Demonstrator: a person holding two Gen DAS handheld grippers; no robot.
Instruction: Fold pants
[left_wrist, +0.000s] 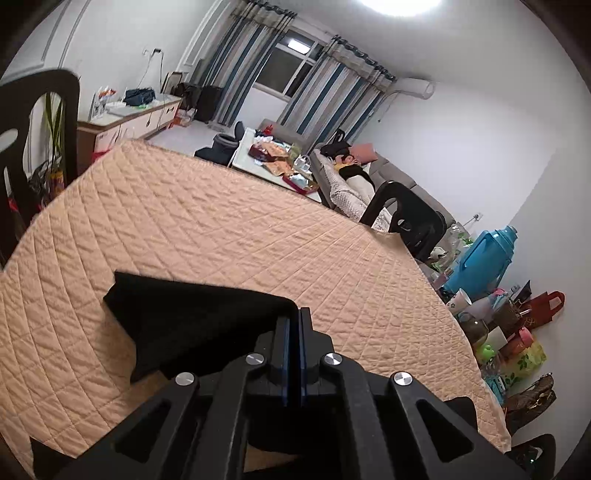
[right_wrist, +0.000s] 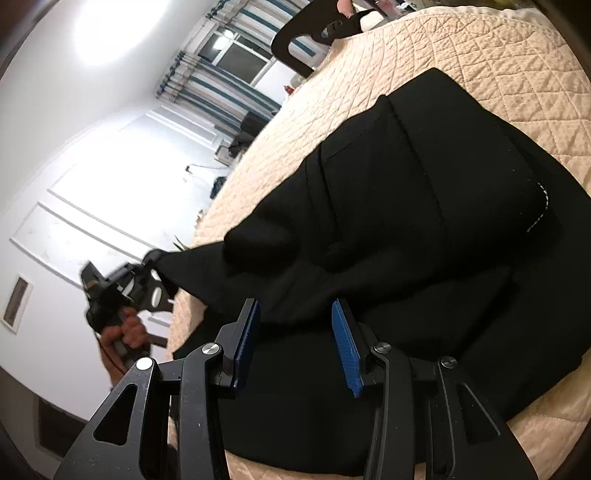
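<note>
We have the left gripper (left_wrist: 294, 314) clamped on a corner of the black pants (right_wrist: 424, 206). In its own view the blue pads sit together with the dark cloth pinched at their tips, and a taut fold of fabric runs off to the left of the fingers, lifted clear of the quilted cover (left_wrist: 229, 206) on the table. From the right wrist view the same gripper (right_wrist: 147, 260) shows at the far end of the pants, a hand (right_wrist: 127, 330) on its handle, with the fabric stretched towards it.

Our right gripper (right_wrist: 295, 314) has its fingers apart with nothing pressed between them. The bulk of the pants lies just ahead of and beneath those fingers, bunched and creased, with a line of white stitching off to their right.

The risks, as we judge them:

- The left pads hold only a small bite of cloth. A hard pull could slip it free.
- Only one point is lifted. Carrying it across may drag the whole heap instead of folding it, since nothing pins the near side.
- The creased middle could get trapped inside the fold.
- The right fingers might close on several layers at once, as the black fabric hides its edges.
</note>
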